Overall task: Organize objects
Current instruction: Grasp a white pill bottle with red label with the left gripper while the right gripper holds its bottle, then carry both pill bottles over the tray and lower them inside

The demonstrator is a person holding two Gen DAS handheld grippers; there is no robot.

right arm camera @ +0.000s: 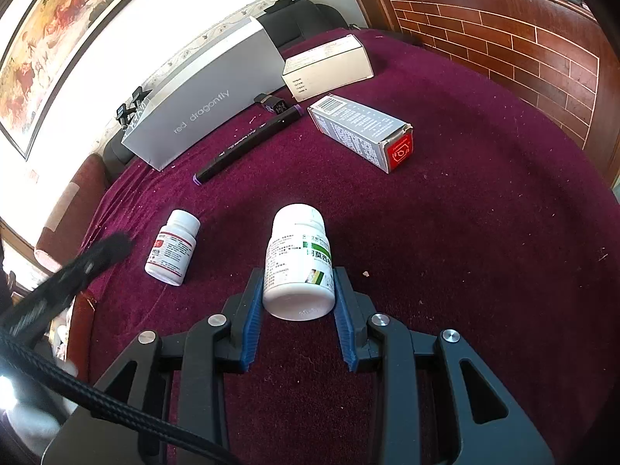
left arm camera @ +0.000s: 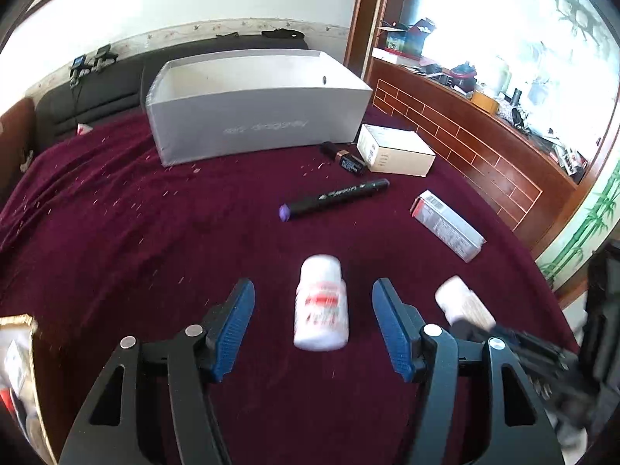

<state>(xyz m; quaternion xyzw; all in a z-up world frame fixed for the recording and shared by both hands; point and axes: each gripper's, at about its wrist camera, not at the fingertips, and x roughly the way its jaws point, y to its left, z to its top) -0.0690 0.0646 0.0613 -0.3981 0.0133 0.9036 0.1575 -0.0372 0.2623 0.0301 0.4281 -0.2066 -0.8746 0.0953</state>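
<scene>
A long grey cardboard box (left arm camera: pixel 255 108), open-topped and smooth-sided, stands far ahead of both grippers on a dark red plush cloth (left arm camera: pixel 135 213) speckled with pale lint. Two smaller cartons lie beyond the fingers to the right: one cream box (left arm camera: pixel 395 151) and one narrow grey printed box (right arm camera: pixel 360 131) with a red end flap. A single black marker (left arm camera: pixel 335 197) with a purple cap lies between them and the grippers, and what looks like a small dark battery (left arm camera: pixel 345 159), hard to make out, sits against the cream box.

There are two white plastic pill bottles. The red-labelled bottle (left arm camera: pixel 321 306) lies loose between the wide-apart blue ribbed pads of the left gripper (left arm camera: pixel 314 310), untouched. The green-labelled bottle (right arm camera: pixel 298 259) is clamped at its base by the right gripper (right arm camera: pixel 298 294). A wooden brick-patterned partition (left arm camera: pixel 465 147) and a framed painting (right arm camera: pixel 58 38) bound the room.
</scene>
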